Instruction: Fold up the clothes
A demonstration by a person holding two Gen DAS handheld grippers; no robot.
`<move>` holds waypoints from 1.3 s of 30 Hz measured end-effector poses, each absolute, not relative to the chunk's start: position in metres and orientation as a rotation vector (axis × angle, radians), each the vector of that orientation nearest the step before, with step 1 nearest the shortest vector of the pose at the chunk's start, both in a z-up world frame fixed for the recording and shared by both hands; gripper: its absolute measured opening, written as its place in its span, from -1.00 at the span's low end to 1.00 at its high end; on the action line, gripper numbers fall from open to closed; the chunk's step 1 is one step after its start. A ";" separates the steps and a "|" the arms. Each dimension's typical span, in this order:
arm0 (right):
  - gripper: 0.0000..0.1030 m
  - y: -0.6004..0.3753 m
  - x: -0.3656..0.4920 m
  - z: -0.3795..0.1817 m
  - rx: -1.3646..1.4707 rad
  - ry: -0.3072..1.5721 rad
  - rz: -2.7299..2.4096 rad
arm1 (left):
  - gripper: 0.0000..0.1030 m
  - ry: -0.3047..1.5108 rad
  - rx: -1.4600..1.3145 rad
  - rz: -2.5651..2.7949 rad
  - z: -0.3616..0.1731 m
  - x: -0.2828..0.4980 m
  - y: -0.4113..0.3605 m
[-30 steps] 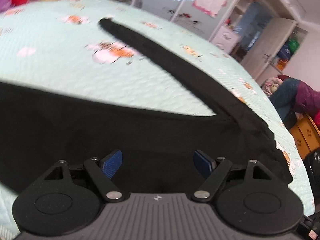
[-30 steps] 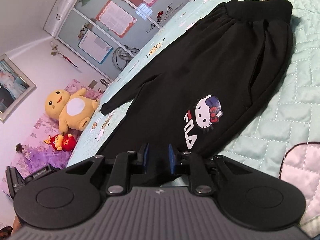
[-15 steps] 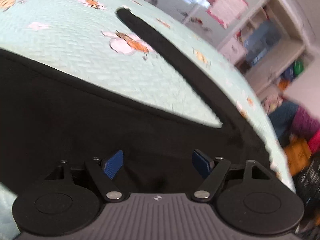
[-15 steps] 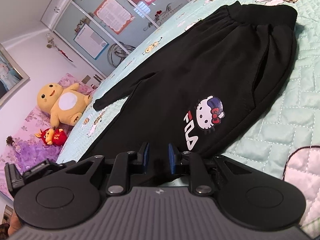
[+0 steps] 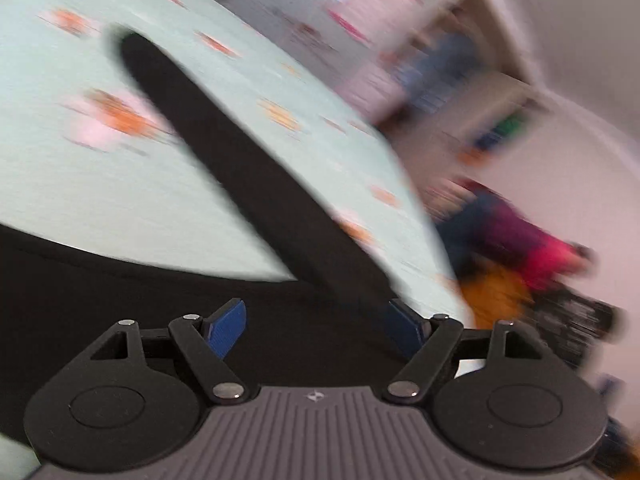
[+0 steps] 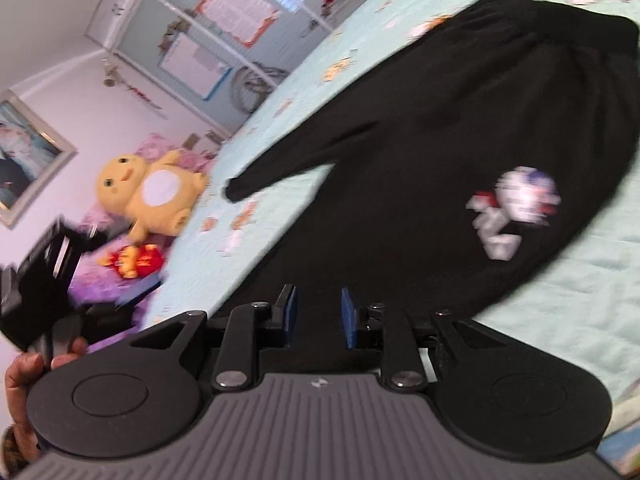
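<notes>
Black trousers [image 6: 440,152] with a white cartoon logo [image 6: 516,208] lie spread on a pale green quilted bed cover [image 6: 600,280]. In the left wrist view one trouser leg [image 5: 240,168] runs away to the upper left, and the picture is blurred. My left gripper [image 5: 316,328] hovers over the black cloth, its jaws wide and opening, with nothing pinched. My right gripper [image 6: 318,310] is above the near trouser leg. Its jaws stand a small gap apart and are opening. Black cloth shows in the gap, and the pads [image 6: 290,308] do not press on it.
A yellow plush toy [image 6: 152,196] and a red toy [image 6: 136,260] lie at the head of the bed. A person's hand [image 6: 24,364] holds a black device at the left edge. A seated person [image 5: 520,240] and cupboards stand beyond the bed's right side.
Both grippers have risen above the trousers. The left view has swung and turned blurry. The gap between the right gripper's pads has widened a little.
</notes>
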State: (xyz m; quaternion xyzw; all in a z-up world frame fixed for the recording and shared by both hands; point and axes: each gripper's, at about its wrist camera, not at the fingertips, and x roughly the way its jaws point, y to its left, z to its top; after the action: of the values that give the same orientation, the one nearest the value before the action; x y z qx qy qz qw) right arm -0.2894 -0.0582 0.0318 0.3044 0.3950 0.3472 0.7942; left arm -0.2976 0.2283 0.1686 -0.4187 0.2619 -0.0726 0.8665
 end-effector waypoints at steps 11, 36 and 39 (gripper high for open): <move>-0.30 -0.034 -0.255 0.097 0.760 0.782 0.705 | 0.95 0.479 -0.965 -0.168 0.177 -0.269 0.281; -0.12 -0.043 -0.298 0.069 0.798 0.909 0.736 | 0.93 0.748 -0.855 -0.353 0.212 -0.303 0.214; -0.11 -0.064 -0.309 0.078 0.804 0.877 0.751 | 0.93 0.734 -0.809 -0.436 0.241 -0.317 0.181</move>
State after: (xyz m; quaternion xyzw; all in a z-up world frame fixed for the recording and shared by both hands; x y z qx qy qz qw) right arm -0.3086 -0.0637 0.0776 0.3697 0.4031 0.3453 0.7626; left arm -0.3174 0.1807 0.2408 -0.3814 0.3461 -0.2054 0.8322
